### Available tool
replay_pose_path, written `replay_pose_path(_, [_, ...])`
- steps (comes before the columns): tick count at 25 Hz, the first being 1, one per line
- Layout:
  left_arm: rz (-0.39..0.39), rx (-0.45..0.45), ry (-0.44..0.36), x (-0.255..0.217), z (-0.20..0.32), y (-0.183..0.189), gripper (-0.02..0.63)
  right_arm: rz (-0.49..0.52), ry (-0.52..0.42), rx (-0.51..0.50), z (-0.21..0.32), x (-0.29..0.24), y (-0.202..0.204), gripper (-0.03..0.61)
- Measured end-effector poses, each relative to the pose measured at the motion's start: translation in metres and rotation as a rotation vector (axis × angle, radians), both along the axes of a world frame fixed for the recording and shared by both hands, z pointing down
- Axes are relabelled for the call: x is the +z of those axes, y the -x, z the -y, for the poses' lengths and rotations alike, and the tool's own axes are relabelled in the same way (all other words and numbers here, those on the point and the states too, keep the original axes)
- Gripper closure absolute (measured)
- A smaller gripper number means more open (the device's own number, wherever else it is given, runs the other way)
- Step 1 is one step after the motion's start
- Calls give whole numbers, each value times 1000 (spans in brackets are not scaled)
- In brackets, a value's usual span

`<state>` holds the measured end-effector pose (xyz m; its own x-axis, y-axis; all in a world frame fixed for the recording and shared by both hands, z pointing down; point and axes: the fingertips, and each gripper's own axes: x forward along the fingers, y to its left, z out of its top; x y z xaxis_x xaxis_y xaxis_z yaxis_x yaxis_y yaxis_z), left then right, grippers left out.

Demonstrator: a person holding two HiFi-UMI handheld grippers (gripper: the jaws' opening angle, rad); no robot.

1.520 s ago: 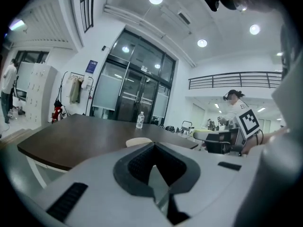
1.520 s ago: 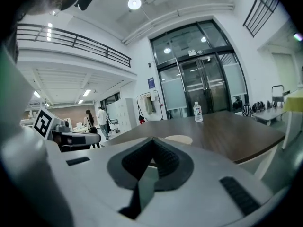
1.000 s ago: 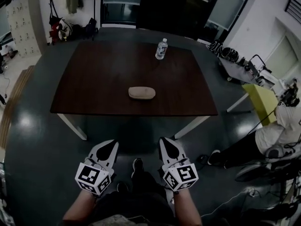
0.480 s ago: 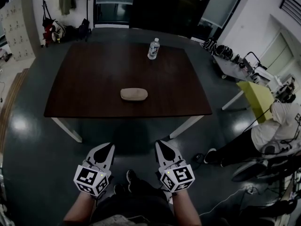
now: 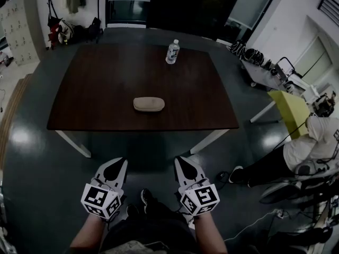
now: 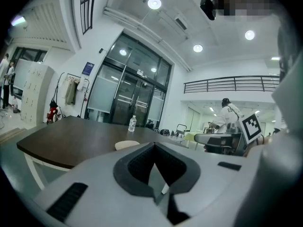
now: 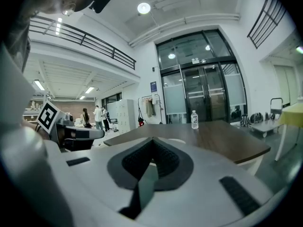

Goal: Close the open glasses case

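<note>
Glasses case (image 5: 149, 104), listed with its surroundings by size: dark counter (image 5: 90, 83) fills the upper middle of the frame. Left gripper (image 5: 117, 163) and right gripper (image 5: 184, 162) sit side by side at lower centre, well short of the counter's near edge, both sets of fingers pressed together on nothing, seemingly at rest. The beige case lies flat mid-counter as one rounded lump with no raised lid showing, so it reads as shut, and a water bottle (image 5: 171, 52) stands upright well behind it.

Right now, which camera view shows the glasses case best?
The head view: the glasses case lies whole on the table, seen from above. The left gripper view shows only its pale top; the right gripper view, barely a sliver.
</note>
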<state>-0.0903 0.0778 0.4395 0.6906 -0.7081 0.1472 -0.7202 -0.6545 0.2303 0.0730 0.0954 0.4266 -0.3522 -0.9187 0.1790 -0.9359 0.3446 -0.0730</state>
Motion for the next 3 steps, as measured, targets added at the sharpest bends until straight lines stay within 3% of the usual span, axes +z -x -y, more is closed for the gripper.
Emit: replay_pose_path(3, [7,6,-5,-2,0,-6,605,-2,7,4,-1,-1,-6,591])
